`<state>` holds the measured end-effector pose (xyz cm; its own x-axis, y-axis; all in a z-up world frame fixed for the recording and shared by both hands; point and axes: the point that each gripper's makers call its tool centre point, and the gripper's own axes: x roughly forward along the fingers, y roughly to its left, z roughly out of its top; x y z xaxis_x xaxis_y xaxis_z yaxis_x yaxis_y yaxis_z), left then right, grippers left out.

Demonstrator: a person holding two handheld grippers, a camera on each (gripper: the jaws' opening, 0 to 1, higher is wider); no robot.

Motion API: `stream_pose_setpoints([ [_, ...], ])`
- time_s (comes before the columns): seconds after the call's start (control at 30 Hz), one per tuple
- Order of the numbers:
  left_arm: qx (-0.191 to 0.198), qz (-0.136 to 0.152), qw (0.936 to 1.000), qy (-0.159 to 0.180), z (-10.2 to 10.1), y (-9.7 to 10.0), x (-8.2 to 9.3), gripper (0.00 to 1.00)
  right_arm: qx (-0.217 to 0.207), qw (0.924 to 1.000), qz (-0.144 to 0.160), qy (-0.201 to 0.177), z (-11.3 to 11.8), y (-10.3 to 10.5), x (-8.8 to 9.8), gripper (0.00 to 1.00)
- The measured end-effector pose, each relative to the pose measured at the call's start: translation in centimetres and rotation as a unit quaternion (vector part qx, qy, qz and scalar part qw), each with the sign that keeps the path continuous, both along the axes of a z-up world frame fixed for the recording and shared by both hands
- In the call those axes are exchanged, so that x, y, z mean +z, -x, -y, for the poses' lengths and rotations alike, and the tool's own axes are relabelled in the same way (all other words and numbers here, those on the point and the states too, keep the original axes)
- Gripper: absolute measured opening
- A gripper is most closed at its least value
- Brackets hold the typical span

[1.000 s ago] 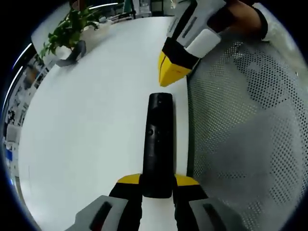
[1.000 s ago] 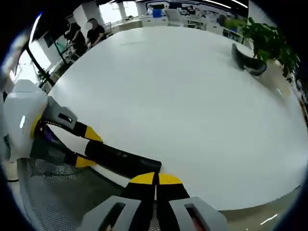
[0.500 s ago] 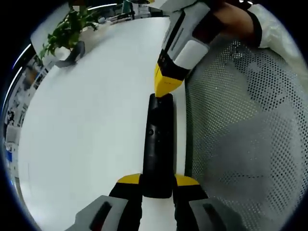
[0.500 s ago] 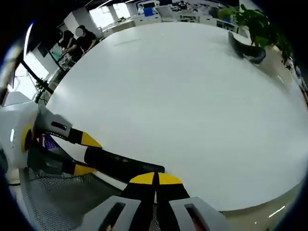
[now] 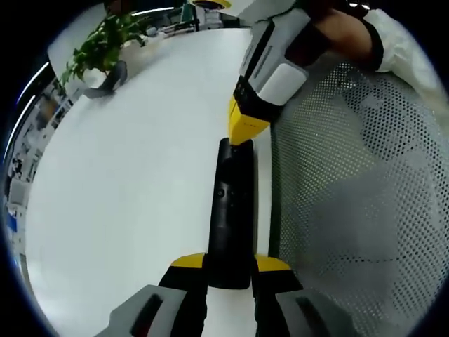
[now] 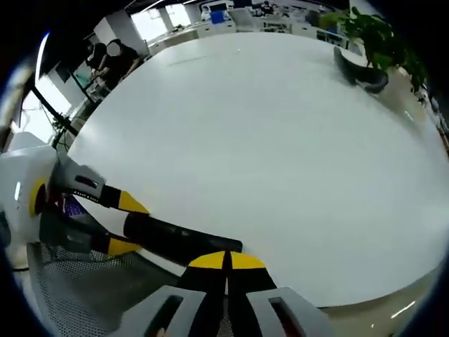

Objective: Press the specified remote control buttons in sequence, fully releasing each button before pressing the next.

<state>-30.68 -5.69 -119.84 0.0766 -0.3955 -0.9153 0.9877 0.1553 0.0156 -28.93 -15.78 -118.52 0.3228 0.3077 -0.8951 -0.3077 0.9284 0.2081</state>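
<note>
1. Fingers of the left gripper (image 5: 229, 270) stand clamped on the near end of the black remote control (image 5: 230, 210), one yellow pad at each side; we see the same grip from the side in the right gripper view (image 6: 126, 223).

2. Fingers of the right gripper (image 6: 226, 261) are together, their yellow tips closed into a single blunt point; in the left gripper view that point (image 5: 241, 133) meets the far end of the remote.

3. We compare with the picture of a second ago: the yellow tip then hung clear of the remote's far end; half a second ago it had come down onto that end, and it now stays there, barely shifted. We judge that a press is under way or just finishing; whether the button is depressed is too small to tell.

4. For the task, we read this as one press in the sequence. The tip must lift fully away before the next button is approached.

5. Beyond the remote lies the white table (image 5: 126, 168), with the remote held along its edge beside a grey mesh chair (image 5: 351, 196).

6. At the far side stands a potted plant (image 6: 372, 35) near a dark curved object (image 6: 359, 77).
</note>
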Motion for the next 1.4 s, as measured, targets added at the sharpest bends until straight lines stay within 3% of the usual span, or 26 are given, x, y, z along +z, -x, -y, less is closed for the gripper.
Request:
stream_pose_setpoints([
  [0.2,0.029,0.002,0.9984,0.049,0.2,0.3,0.0,0.23,-0.016,0.9998,-0.001,-0.016,0.1,0.0,0.0,0.00],
  [0.4,0.042,0.011,0.9944,0.096,0.2,0.8,0.1,0.23,-0.001,1.0000,0.004,0.000,-0.1,0.0,0.0,0.00],
  [0.53,0.074,0.031,0.9841,0.159,0.4,0.8,0.3,0.24,-0.005,1.0000,0.005,-0.005,0.0,0.0,0.0,0.00],
  [0.6,0.061,0.044,0.9806,0.181,0.4,1.0,0.3,0.24,-0.011,0.9999,0.004,-0.010,0.1,-0.1,0.0,0.00],
  [0.97,0.059,0.049,0.9812,0.177,0.5,0.7,0.4,0.24,-0.023,0.9995,0.008,-0.021,0.0,-0.1,0.0,0.00],
  [1.07,0.088,0.040,0.9787,0.181,0.3,0.6,0.4,0.25,-0.028,0.9989,-0.007,-0.036,-0.4,0.4,0.1,0.00],
  [1.13,0.094,0.035,0.9780,0.183,0.1,0.5,0.4,0.27,-0.027,0.9989,0.002,-0.038,-0.7,0.5,0.3,0.00],
  [1.17,0.066,0.056,0.9801,0.179,0.0,0.5,0.4,0.29,-0.019,0.9988,0.020,-0.039,-1.0,0.2,0.7,0.00],
  [1.23,0.099,0.038,0.9768,0.186,-0.2,0.4,0.3,0.29,-0.015,0.9982,0.043,-0.038,-1.3,-0.1,1.1,0.00],
  [1.27,0.094,0.042,0.9773,0.185,-0.2,0.5,0.3,0.29,-0.014,0.9980,0.048,-0.039,-1.4,-0.1,1.1,0.00],
  [1.4,0.094,0.046,0.9767,0.187,-0.1,0.5,0.4,0.28,-0.010,0.9987,0.038,-0.032,-1.6,0.3,0.6,0.00],
])
